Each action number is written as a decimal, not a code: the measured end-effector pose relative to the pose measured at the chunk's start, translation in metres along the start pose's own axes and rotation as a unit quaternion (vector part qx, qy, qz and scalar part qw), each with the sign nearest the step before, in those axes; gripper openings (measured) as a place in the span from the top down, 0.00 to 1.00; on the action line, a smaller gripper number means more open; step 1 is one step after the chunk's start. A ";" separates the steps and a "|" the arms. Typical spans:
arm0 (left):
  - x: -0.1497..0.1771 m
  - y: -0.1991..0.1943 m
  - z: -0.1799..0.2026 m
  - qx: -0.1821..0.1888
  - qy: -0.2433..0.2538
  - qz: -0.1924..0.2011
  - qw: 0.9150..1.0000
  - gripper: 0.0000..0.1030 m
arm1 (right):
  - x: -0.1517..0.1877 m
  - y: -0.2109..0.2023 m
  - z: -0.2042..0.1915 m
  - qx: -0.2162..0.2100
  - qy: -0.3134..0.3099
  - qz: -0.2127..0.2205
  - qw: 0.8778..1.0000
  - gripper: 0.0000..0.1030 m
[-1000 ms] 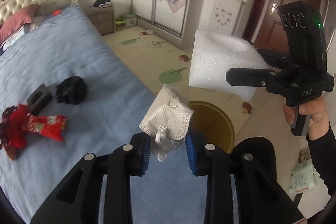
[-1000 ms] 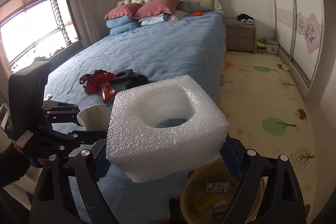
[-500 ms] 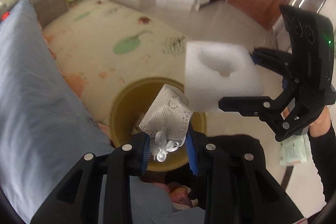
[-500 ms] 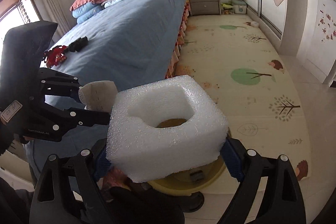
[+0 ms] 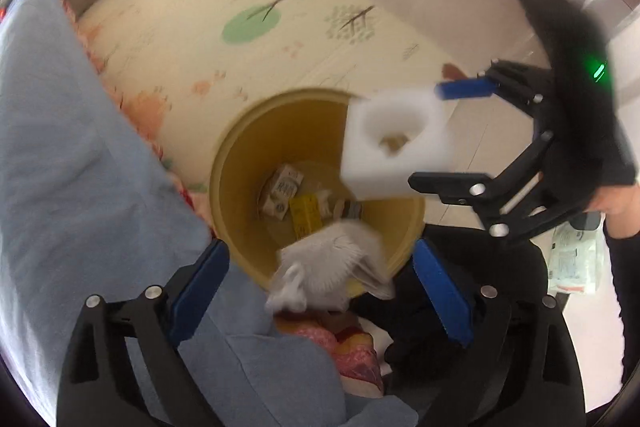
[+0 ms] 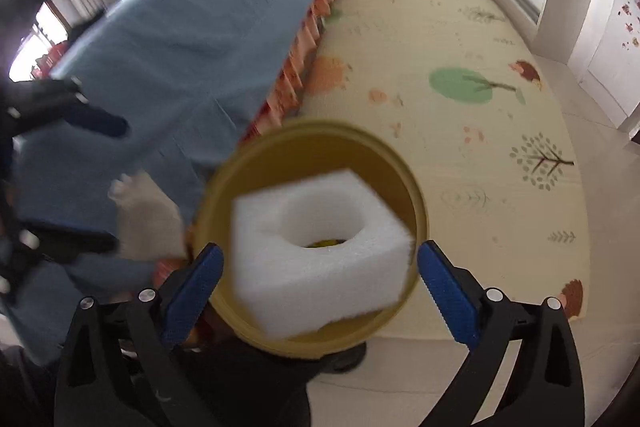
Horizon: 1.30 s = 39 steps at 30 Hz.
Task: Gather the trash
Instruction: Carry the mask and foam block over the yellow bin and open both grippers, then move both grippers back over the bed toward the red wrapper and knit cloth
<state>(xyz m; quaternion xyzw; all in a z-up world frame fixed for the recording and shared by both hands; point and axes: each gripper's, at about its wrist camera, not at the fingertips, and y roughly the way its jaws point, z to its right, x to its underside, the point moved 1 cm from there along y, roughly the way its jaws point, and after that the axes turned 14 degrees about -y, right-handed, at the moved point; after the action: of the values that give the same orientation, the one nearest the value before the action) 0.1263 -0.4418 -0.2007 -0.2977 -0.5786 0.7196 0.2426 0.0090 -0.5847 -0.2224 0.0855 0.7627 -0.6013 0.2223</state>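
The left wrist view looks steeply down from above the yellow bin (image 5: 236,211), close enough that the bin fills the frame's centre; the left gripper (image 5: 320,291) frames the bottom edge, the bed (image 5: 60,147) runs down the left side, and the right gripper (image 5: 460,139) enters from the right. The right wrist view also looks down on the yellow bin (image 6: 416,195) from close above, the right gripper (image 6: 318,287) along its bottom edge, but it tilts farther out, taking in the play mat (image 6: 460,87) on the right and the bed (image 6: 180,47) at upper left. Both views share the bin, the white foam block (image 5: 396,151) (image 6: 316,263), the bed edge and the mat.
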 end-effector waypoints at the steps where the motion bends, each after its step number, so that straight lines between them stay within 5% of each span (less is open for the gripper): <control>1: -0.002 0.004 -0.004 0.003 -0.012 -0.013 1.000 0.10 | 0.004 0.010 0.001 -0.008 0.003 -0.013 1.000 0.09; 7: -0.006 0.014 -0.012 0.002 -0.023 -0.046 0.999 0.10 | 0.018 0.017 -0.007 -0.027 -0.005 -0.012 1.000 0.10; 22: 0.000 -0.005 -0.009 0.019 -0.007 0.011 1.000 0.10 | 0.001 -0.029 -0.020 0.004 -0.020 0.016 1.000 0.10; 27: 0.005 -0.030 -0.015 0.050 -0.013 0.062 0.997 0.10 | -0.011 -0.057 -0.033 0.033 -0.028 0.044 0.998 0.10; 30: 0.016 -0.058 -0.024 0.055 -0.023 0.129 0.990 0.10 | -0.023 -0.080 -0.049 0.049 -0.034 0.080 0.995 0.10; 39: 0.083 -0.145 -0.095 -0.015 -0.087 0.306 0.948 0.06 | -0.079 -0.132 -0.119 0.047 -0.075 0.208 0.974 0.08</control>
<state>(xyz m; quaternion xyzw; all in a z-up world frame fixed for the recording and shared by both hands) 0.1363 -0.2881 -0.0859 -0.4002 -0.4892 0.7737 -0.0444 -0.0018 -0.4954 -0.0503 0.2080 0.6800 -0.5819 0.3947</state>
